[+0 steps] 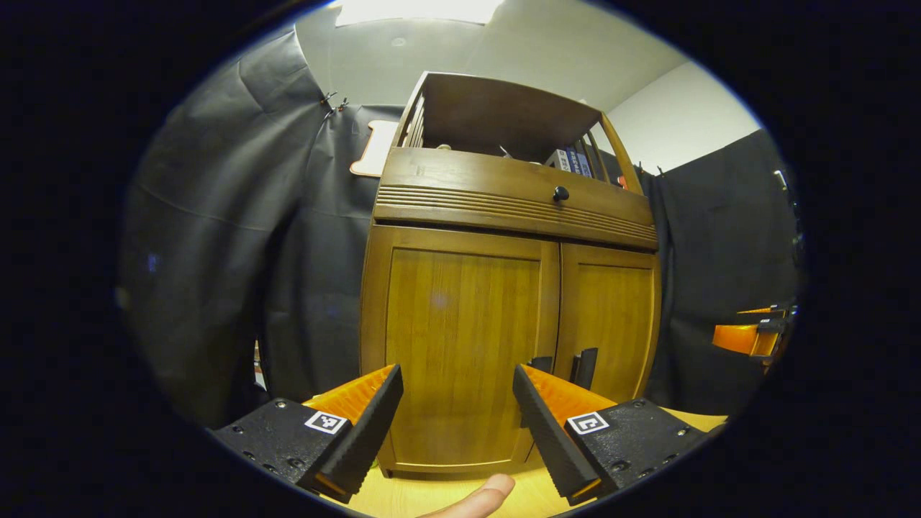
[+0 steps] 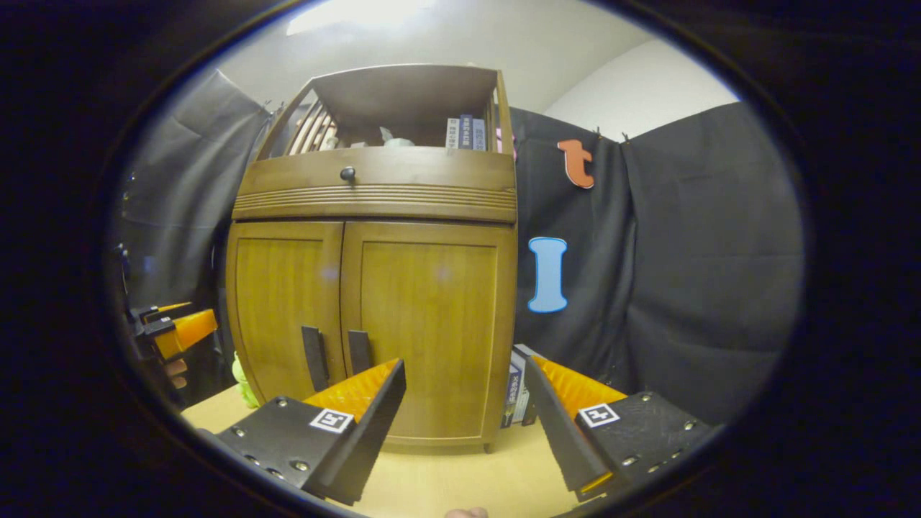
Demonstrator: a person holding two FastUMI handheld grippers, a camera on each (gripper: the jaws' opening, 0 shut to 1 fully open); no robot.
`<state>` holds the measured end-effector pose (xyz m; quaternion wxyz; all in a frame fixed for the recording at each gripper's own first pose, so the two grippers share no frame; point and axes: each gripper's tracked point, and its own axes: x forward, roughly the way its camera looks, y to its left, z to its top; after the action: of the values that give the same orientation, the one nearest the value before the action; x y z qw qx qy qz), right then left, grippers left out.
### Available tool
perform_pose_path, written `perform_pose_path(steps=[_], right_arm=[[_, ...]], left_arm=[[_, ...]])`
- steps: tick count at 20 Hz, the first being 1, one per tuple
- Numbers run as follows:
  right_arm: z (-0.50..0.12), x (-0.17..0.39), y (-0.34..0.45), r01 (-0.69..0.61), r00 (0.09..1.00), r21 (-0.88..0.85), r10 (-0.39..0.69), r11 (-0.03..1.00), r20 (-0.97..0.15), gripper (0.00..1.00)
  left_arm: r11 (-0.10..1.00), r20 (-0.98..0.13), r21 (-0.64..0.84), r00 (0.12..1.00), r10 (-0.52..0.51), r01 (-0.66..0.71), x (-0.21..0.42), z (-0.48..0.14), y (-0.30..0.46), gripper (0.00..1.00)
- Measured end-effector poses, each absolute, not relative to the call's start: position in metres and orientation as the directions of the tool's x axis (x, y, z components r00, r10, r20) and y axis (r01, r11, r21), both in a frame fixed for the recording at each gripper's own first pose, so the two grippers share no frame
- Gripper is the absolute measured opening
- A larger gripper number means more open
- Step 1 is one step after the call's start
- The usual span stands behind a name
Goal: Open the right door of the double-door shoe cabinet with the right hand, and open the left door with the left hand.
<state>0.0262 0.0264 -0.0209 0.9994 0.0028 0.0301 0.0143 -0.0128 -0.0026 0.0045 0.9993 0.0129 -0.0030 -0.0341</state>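
The shoe cabinet (image 1: 504, 288) is seen standing upright on the tabletop (image 2: 460, 482), its long axis vertical and its front turned toward both claws. Both doors are shut: the left door (image 1: 460, 345) and the right door (image 2: 428, 331) are found flush, meeting at the centre. Two dark bar handles are mounted vertically beside that seam, the left handle (image 2: 312, 357) and the right handle (image 2: 358, 350) parallel and just apart. The left claw (image 1: 457, 392) is held wide open, apart from the left door it faces. The right claw (image 2: 464, 388) is likewise spread open and held short of the right door. A drawer (image 2: 374, 183) with a round knob (image 2: 347, 173) is seen above the doors. Books (image 2: 464, 133) are stood on the open top shelf.
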Motion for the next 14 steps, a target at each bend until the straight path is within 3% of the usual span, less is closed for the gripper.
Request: perform_pose_path(steps=[3, 4, 5, 7, 8, 9, 11, 12, 13, 14], right_arm=[[-0.028, 0.035, 0.042, -0.055, 0.996, -0.005, 0.054, 0.999, -0.073, 0.98], [-0.033, 0.038, 0.046, -0.058, 0.995, -0.004, 0.058, 0.998, -0.080, 0.94], [-0.036, 0.042, 0.051, -0.064, 0.994, 0.001, 0.064, 0.998, -0.089, 0.98], [-0.044, 0.054, 0.067, -0.091, 0.990, 0.014, 0.092, 0.996, -0.103, 0.98], [-0.048, 0.059, 0.072, -0.094, 0.989, 0.014, 0.095, 0.995, -0.111, 0.94], [-0.051, 0.067, 0.078, -0.100, 0.988, 0.009, 0.100, 0.995, -0.120, 0.98], [-0.058, 0.081, 0.095, -0.127, 0.982, 0.029, 0.130, 0.991, -0.134, 0.94], [-0.060, 0.089, 0.107, -0.148, 0.978, 0.064, 0.156, 0.987, -0.136, 0.98], [-0.062, 0.096, 0.119, -0.165, 0.974, 0.091, 0.177, 0.982, -0.142, 0.94], [-0.065, 0.102, 0.127, -0.179, 0.970, 0.101, 0.193, 0.979, -0.148, 0.98]], left_arm=[[0.997, 0.009, 0.025, 0.998, -0.068, 0.068, -0.013, 0.005, -0.001, 0.92], [0.998, 0.009, 0.025, 0.998, -0.066, 0.066, -0.013, 0.005, -0.002, 0.92], [0.998, 0.008, 0.027, 0.998, -0.062, 0.062, -0.012, 0.004, -0.001, 0.92], [0.998, 0.004, 0.031, 0.998, -0.055, 0.055, -0.010, 0.003, 0.001, 0.95], [0.998, 0.003, 0.030, 0.999, -0.054, 0.054, -0.010, 0.003, 0.001, 0.92], [0.998, 0.001, 0.022, 0.999, -0.052, 0.052, -0.010, 0.003, 0.002, 0.92], [0.998, -0.008, 0.015, 0.998, -0.062, 0.062, -0.008, 0.001, 0.001, 0.95], [0.998, -0.020, 0.020, 0.998, -0.066, 0.066, -0.008, -0.003, 0.001, 0.95], [0.997, -0.034, 0.025, 0.997, -0.067, 0.067, -0.008, -0.006, 0.002, 0.92], [0.997, -0.048, 0.030, 0.997, -0.066, 0.067, -0.005, -0.011, 0.003, 0.95]])
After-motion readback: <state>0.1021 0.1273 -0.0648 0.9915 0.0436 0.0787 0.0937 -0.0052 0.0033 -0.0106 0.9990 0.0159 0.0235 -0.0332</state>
